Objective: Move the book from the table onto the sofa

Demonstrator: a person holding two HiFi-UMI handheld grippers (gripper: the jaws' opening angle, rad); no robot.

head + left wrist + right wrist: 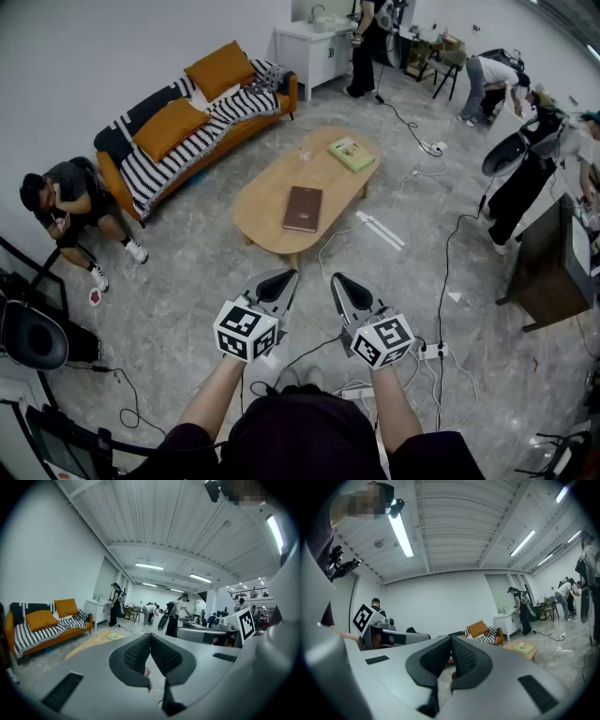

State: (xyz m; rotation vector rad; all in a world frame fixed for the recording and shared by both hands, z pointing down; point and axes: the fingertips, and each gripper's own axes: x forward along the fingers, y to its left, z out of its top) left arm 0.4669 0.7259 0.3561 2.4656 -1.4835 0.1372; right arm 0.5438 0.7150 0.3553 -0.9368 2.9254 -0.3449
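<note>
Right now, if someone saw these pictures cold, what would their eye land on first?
The orange sofa with its black-and-white striped throw stands out against the white wall at upper left. Mid-floor, an oval wooden table carries a brown book and, farther back, a green book. Low in the head view, the left gripper and right gripper are shut and empty.

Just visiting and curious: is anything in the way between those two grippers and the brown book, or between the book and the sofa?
Nothing visible. Only floor lies between the left gripper, the right gripper and the brown book on the table, and open floor separates the table from the sofa.
</note>
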